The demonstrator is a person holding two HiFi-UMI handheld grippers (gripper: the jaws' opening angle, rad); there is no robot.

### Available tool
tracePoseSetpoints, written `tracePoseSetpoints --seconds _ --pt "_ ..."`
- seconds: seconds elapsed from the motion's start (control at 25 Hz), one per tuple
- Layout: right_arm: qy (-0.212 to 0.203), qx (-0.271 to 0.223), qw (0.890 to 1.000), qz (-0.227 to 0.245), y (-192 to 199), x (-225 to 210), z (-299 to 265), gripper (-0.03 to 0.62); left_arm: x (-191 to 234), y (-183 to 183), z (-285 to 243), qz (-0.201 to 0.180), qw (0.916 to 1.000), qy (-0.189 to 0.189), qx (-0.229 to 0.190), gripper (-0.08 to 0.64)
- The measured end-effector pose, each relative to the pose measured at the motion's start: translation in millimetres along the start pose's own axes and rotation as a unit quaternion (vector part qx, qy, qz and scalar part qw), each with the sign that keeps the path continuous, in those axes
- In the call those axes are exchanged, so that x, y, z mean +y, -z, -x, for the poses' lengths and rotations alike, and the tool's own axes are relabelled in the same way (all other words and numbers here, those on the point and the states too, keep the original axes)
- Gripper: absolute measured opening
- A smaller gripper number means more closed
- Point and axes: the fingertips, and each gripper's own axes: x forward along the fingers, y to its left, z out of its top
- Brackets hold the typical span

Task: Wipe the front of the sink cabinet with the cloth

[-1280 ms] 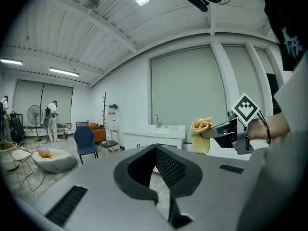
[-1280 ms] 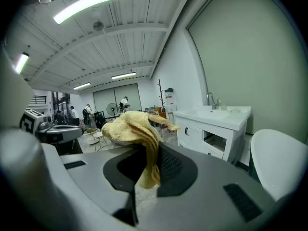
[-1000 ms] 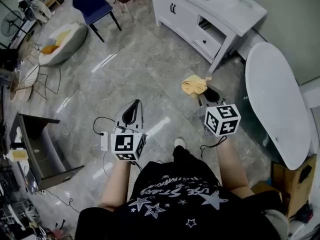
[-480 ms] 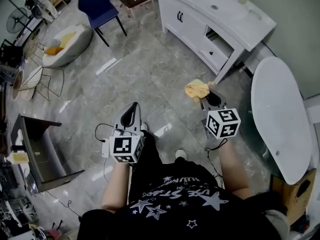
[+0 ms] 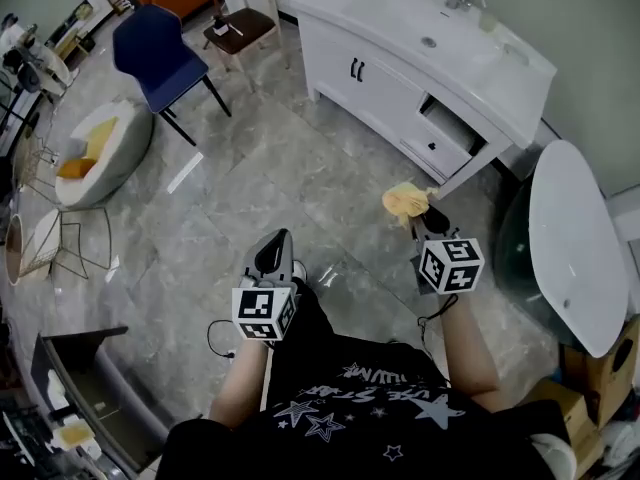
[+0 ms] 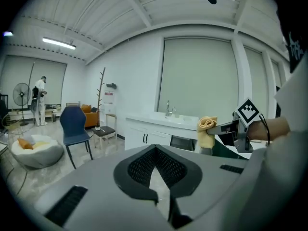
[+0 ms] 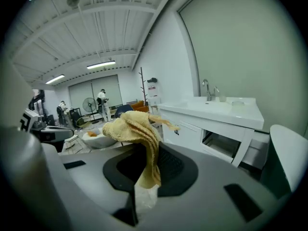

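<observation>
Yellow cloth [image 5: 404, 200] pinched between the jaws of the right gripper [image 5: 423, 217], a person stands on the grey marble floor [image 5: 250, 168] short of the white sink cabinet [image 5: 385, 78]. The cloth hangs in the air, well apart from the cabinet front. The left gripper [image 5: 273, 252], jaws pressed together on nothing, points at the floor by the person's foot. A drawer [image 5: 443, 134] stands pulled open at the cabinet's near end. A white oval top [image 5: 575, 238] flanks the right gripper. A blue chair [image 5: 155, 53] and a wooden chair [image 5: 243, 23] stand left of the cabinet. Open floor lies between cloth and cabinet.
</observation>
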Motion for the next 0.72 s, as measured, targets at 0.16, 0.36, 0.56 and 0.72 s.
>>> tracePoseSetpoints --seconds 0.16,0.36,0.56,0.72 --pt "0.044 0.006 0.998 -0.049 -35.4 28.9 -76.2 0.055 74.3 -37.5 -49.8 -0.054 0.9956 0.075 0.016 0.015" --pt "0.080 0.008 0.995 -0.054 -65.7 51.9 -142.5 0.057 145.2 -69.6 -110.8 -0.102 0.9855 0.133 0.025 0.015" --pt "0.121 0.018 0.988 -0.099 -59.0 43.2 -167.2 0.057 179.8 -77.3 -161.1 -0.084 0.9864 0.137 0.035 0.015" --pt "0.134 0.033 0.984 -0.112 -44.6 25.9 -186.1 0.057 182.6 -81.1 -195.8 -0.069 0.9873 0.138 0.038 0.015"
